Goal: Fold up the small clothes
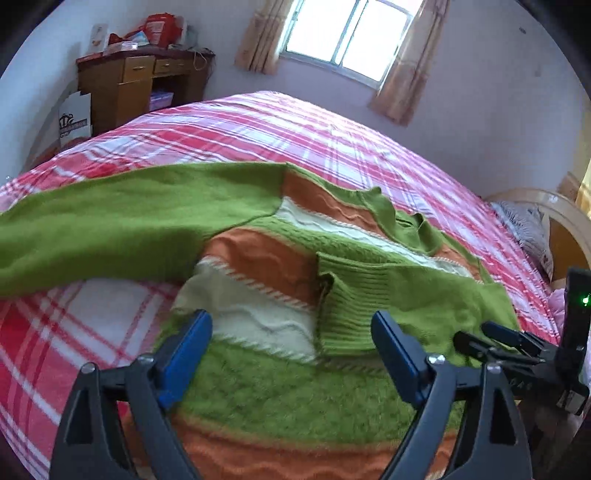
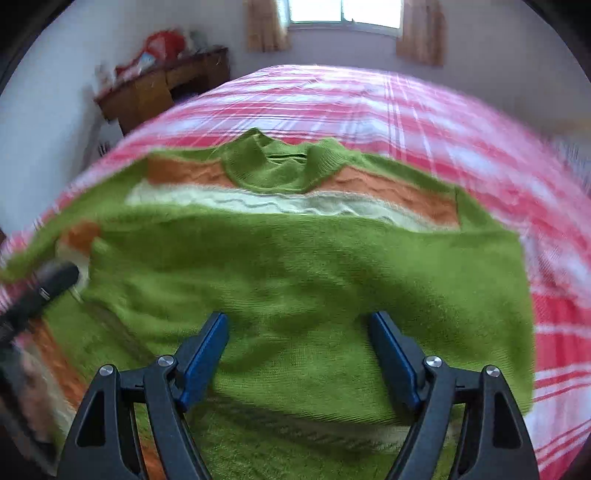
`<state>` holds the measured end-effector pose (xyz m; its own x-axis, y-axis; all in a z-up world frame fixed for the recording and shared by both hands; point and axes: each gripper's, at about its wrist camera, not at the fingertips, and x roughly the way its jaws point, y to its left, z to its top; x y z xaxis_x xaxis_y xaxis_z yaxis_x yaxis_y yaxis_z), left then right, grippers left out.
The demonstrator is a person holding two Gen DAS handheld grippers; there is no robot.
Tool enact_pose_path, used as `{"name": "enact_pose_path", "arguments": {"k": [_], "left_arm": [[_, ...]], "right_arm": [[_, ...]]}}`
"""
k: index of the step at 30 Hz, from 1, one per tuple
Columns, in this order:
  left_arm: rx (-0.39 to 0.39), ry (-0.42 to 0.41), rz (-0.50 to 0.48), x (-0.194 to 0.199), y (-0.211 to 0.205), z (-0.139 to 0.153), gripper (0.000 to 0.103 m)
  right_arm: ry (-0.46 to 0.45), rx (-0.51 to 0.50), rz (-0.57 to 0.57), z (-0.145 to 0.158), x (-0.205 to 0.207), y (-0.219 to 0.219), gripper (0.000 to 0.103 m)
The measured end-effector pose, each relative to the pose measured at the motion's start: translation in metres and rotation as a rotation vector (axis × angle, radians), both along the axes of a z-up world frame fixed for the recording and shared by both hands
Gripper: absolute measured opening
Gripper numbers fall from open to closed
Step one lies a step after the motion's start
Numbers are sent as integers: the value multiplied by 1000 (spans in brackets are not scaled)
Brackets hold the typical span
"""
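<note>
Near: left gripper (image 1: 291,354) spread wide, nothing pinched, hovering over striped sweater (image 1: 258,398). Right gripper (image 2: 299,354) likewise wide, empty, above the folded-over right sleeve (image 2: 332,280). Likely step: one sleeve folded across the chest; other sleeve not yet. Next probably: pinch left sleeve (image 1: 122,221), stretched out sideways over plaid bedspread (image 1: 258,125), and bring it across the body. Farther: collar (image 2: 273,162), then wooden desk (image 1: 140,81), window (image 1: 351,33).

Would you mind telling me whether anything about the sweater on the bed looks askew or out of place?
The sweater looks lopsided: one green sleeve is folded across the chest, while the other sleeve is spread sideways over the plaid bedspread. Nothing looks damaged.
</note>
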<state>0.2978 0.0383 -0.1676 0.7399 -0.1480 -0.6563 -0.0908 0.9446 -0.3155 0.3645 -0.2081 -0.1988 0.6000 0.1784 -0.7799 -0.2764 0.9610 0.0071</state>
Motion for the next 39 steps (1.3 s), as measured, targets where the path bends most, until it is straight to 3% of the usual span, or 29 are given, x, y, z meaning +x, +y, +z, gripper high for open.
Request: {"name": "enact_pose_path", "arguments": {"k": [2,6,8,10,11,13,17,23,26,29,34,37,39], "left_arm": [[6,-15,-1,-8,0,0,91],[49,-15,1,-20,0,5,95],[85,-21,12,-33,3,9,95],[121,-31,21,-47,11,14,95],[130,-32,25,-51,15,15,95],[147,-41,45,-66,33,23,95],[190,-47,110,-85,68,31,95],[264,11,295,-104,136,29,95],[213,58,402,-116,178,24,95],[81,90,503,-125,220,18,93],[-153,72,622,-137,279,12,66],[-236,35,648,-136,295,13,57],[-267,19,647,-130,301,12,57]], "right_arm": [[6,60,25,8,-5,6,80],[-84,136,136,26,-12,34,80],[-26,220,230,16,-8,51,80],[67,240,277,-3,-4,68,82],[13,197,296,-3,-12,77,82],[-2,166,320,-2,-17,84,82],[-1,200,376,-4,-28,89,82],[-34,138,374,-7,-28,91,82],[-41,115,371,-8,-29,94,82],[-43,127,367,-8,-31,89,82],[-47,145,355,-7,-29,88,82],[-51,136,354,-7,-30,90,82],[-54,130,353,-7,-31,91,82]]}}
